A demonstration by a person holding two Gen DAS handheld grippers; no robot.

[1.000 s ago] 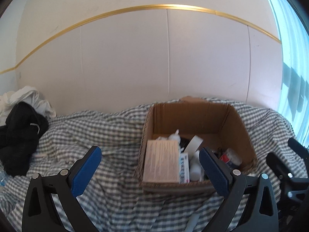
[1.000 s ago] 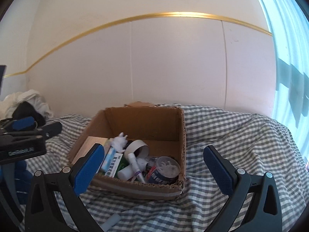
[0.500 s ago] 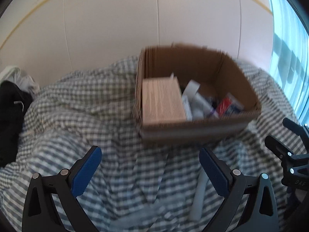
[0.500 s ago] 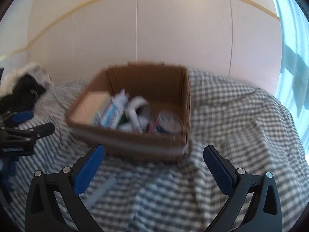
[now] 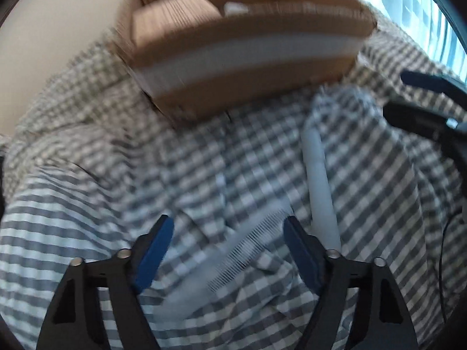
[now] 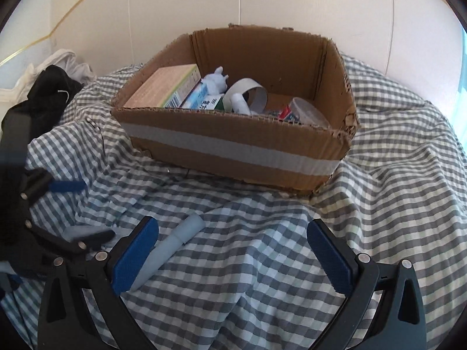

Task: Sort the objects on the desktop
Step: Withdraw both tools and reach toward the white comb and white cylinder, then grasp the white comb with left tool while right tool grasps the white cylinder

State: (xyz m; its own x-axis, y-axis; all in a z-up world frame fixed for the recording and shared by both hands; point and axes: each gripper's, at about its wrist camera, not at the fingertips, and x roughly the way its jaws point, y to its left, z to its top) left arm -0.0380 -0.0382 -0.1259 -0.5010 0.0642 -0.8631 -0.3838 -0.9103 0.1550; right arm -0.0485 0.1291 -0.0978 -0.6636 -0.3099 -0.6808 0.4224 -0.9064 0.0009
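Comb [image 5: 248, 250] lies on the checked cloth [image 5: 116, 175] between the left gripper [image 5: 227, 242]'s parted fingers — untouched; right gripper [image 6: 233, 250] gapes too.

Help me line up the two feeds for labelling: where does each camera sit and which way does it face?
Left wrist: on the left gripper, tilted down at a comb; own open fingers show.
Right wrist: on the right gripper, facing the cardboard box; own open fingers show.
Shared: box, checked cloth, pale tube.
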